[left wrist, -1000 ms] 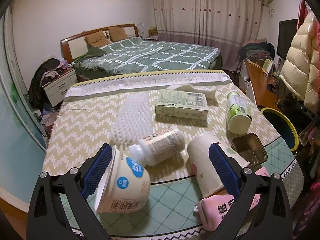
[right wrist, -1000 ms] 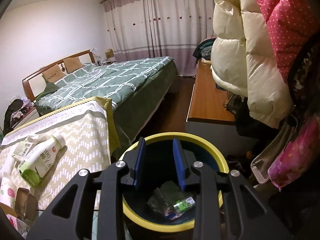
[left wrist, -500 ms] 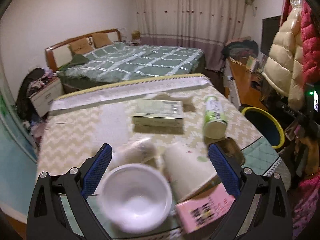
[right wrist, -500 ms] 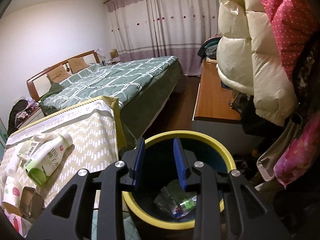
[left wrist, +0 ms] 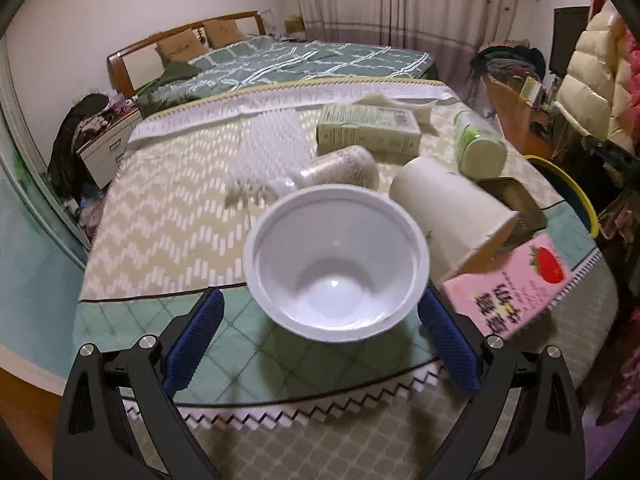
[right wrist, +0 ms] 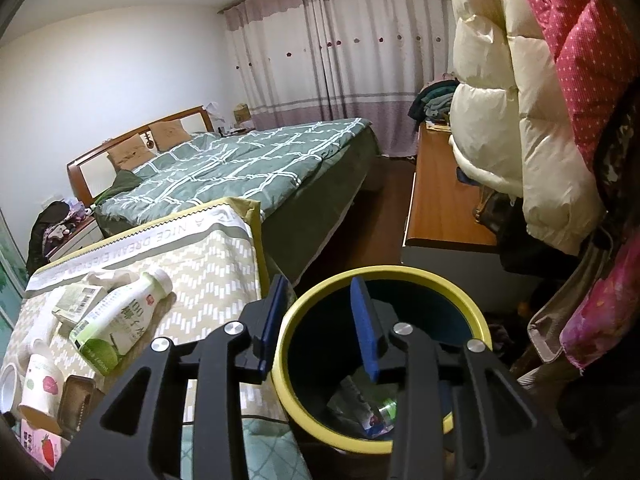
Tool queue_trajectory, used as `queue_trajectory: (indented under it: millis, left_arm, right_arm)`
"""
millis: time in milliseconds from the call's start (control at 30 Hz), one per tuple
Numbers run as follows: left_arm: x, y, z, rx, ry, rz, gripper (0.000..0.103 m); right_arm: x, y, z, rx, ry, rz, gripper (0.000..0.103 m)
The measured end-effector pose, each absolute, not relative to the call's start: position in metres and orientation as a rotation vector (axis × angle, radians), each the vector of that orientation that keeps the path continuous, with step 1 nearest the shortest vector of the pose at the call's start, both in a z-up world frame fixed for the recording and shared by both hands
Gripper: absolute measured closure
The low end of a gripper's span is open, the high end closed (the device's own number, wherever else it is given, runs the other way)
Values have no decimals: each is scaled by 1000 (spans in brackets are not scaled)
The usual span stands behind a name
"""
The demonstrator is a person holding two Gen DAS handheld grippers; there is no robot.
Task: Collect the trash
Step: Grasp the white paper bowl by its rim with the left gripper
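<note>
Currently left tongs (left wrist: 320,336) wide around cup (left wrist: 336,264), pads apart from it: closing may nudge it away. Right tongs (right wrist: 320,320) narrow, opening, empty over bin (right wrist: 476,320).

Ahead of my tongs I see a bed (right wrist: 240,164) with a green checked quilt and a wooden headboard (left wrist: 180,34) against a plain white wall (right wrist: 120,76). Beyond it hang pale curtains (right wrist: 340,52) with mauve bands. Right of the tongs runs a low wooden cabinet (right wrist: 440,200) over dark wood floor (right wrist: 384,220), with 2 padded jackets (right wrist: 520,100) hanging above. Left of the bed stands a white nightstand (left wrist: 108,148).
</note>
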State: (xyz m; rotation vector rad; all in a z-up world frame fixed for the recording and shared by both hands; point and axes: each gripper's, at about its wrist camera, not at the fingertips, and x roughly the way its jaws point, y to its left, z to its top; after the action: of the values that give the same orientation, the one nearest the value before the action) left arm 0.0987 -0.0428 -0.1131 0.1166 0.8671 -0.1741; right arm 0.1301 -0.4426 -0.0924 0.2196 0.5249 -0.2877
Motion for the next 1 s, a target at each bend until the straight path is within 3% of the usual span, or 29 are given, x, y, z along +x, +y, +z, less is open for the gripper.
queue_trajectory:
  millis: [300,567,1000]
  left_arm:
    - [122,-52,-126,108,853,-167,7]
    - [130,-54,-127,123,853,-181,22]
    - [98,-62,-55,144,704,-259,22]
  right_arm:
    - [130,-445,-98,235,535,-286,69]
    - [130,-445,-101,242,544,-277,69]
    - [91,-447,-98,250,510,-291,69]
